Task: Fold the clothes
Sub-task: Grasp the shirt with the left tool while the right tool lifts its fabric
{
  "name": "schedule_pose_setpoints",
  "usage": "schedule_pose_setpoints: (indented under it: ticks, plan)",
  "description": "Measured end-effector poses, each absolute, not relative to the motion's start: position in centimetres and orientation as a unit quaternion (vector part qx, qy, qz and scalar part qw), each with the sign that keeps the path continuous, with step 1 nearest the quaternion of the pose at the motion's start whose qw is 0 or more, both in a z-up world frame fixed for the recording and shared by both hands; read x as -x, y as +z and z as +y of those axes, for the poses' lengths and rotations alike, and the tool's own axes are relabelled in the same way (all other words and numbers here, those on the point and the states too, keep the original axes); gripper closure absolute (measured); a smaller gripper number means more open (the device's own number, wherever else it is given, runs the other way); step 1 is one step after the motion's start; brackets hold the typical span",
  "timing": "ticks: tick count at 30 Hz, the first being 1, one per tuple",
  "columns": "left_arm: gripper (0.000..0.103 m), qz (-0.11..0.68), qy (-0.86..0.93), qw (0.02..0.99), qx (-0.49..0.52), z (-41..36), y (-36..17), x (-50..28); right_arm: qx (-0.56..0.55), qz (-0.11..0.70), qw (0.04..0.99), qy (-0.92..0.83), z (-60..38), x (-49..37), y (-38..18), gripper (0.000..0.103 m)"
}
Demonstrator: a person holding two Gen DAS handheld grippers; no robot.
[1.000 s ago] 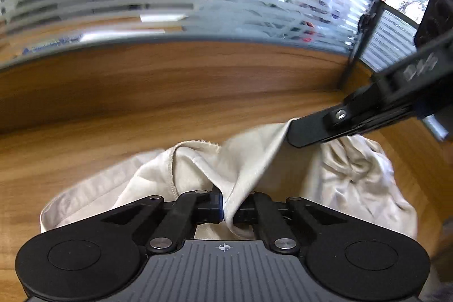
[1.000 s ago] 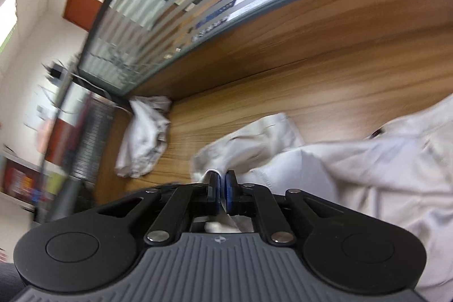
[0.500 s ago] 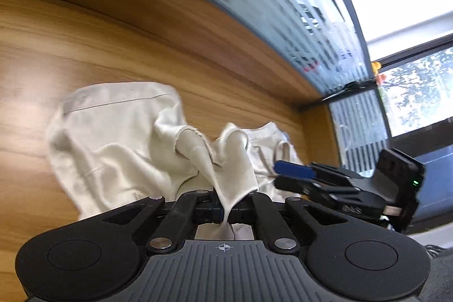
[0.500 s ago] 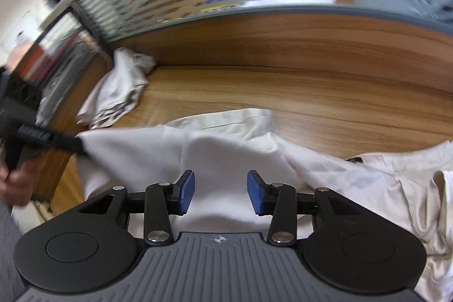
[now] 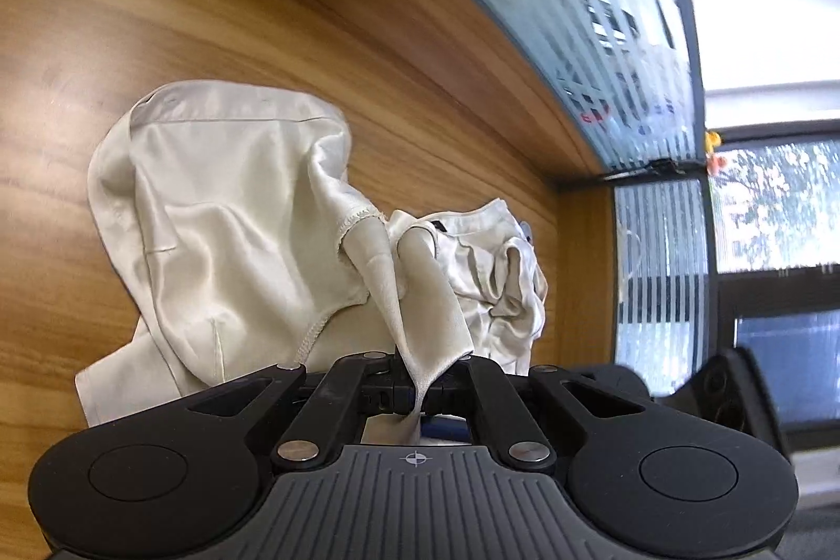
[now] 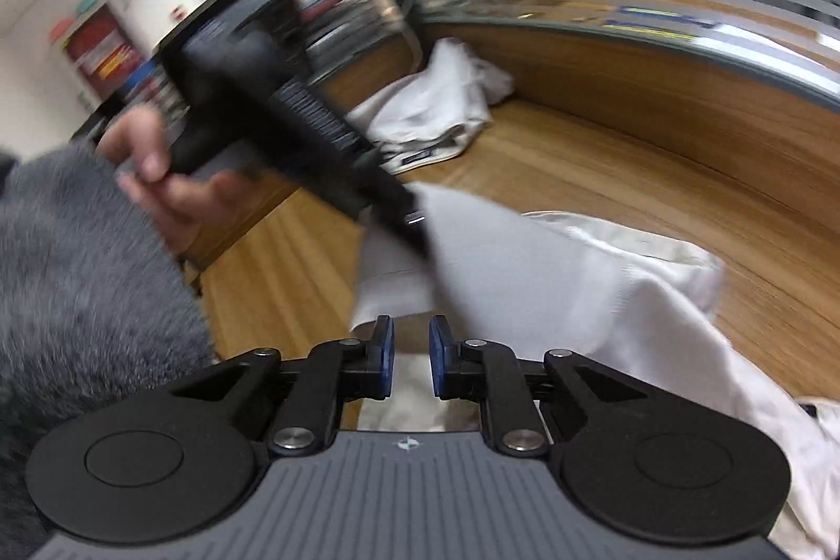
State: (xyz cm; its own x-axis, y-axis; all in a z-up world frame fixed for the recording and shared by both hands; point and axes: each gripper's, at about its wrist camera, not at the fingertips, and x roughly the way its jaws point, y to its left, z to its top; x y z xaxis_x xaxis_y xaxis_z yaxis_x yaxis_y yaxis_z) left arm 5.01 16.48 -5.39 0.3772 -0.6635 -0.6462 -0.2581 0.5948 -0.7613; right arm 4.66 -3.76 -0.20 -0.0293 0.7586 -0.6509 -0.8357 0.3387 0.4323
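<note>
A cream garment (image 5: 220,213) lies spread and rumpled on the wooden table (image 5: 210,9). A fold of it rises into my left gripper (image 5: 415,394), which is shut on that cloth. From the right wrist the same garment (image 6: 577,276) looks white, and the left gripper (image 6: 417,234) pinches its lifted edge, held by a hand (image 6: 173,192). My right gripper (image 6: 410,363) hovers just above the cloth. Its jaws are closing with a narrow gap, and nothing is pinched between the blue pads (image 6: 384,355).
A second heap of white clothes (image 6: 446,108) lies at the table's far corner. A bunched part of cloth (image 5: 499,276) sits by the right edge. A frosted glass partition (image 5: 577,9) backs the table. A grey fuzzy sleeve (image 6: 79,271) fills the left.
The right gripper let go of the cloth, opened wide, then narrowed, and swung left until the hand with the left gripper came into view. The left gripper rolled and kept its hold.
</note>
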Motion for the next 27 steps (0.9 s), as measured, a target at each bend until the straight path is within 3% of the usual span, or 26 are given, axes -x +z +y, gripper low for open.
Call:
schedule_pose_setpoints:
  ticks: [2,7,10,12,13,14,15,19,27]
  plan:
    - [0.100,0.541,-0.137,0.705,0.437,16.8,-5.6,-5.1,0.063,0.427,0.695,0.574,-3.0,-4.2,-0.5,0.064]
    - [0.100,0.541,-0.133,0.702,0.444,16.9,-5.7,-5.5,0.109,0.410,0.706,0.567,-1.6,-3.2,-1.6,0.059]
    - [0.099,0.541,-0.137,0.703,0.441,16.8,-5.7,-5.7,0.138,0.395,0.723,0.550,-0.8,-2.8,-2.2,0.066]
    - [0.100,0.540,-0.139,0.708,0.433,16.7,-5.6,-5.8,0.153,0.385,0.732,0.540,-0.5,-2.6,-2.5,0.083]
    - [0.098,0.539,-0.139,0.711,0.429,16.6,-5.6,-5.9,0.155,0.384,0.733,0.540,-0.4,-2.5,-2.6,0.096]
    - [0.096,0.537,-0.139,0.718,0.420,16.6,-5.4,-5.9,0.156,0.383,0.735,0.538,-0.5,-2.6,-2.6,0.102]
    - [0.095,0.533,-0.139,0.726,0.412,16.6,-5.1,-5.9,0.157,0.382,0.737,0.535,-0.6,-2.6,-2.5,0.102]
    - [0.050,0.501,-0.144,0.770,0.369,16.7,-3.3,-5.3,0.124,0.390,0.744,0.528,-2.3,-3.8,-1.8,0.102]
    - [0.045,0.443,-0.163,0.845,0.250,15.3,0.4,-2.9,-0.031,0.412,0.767,0.490,-7.0,-9.5,0.9,0.102]
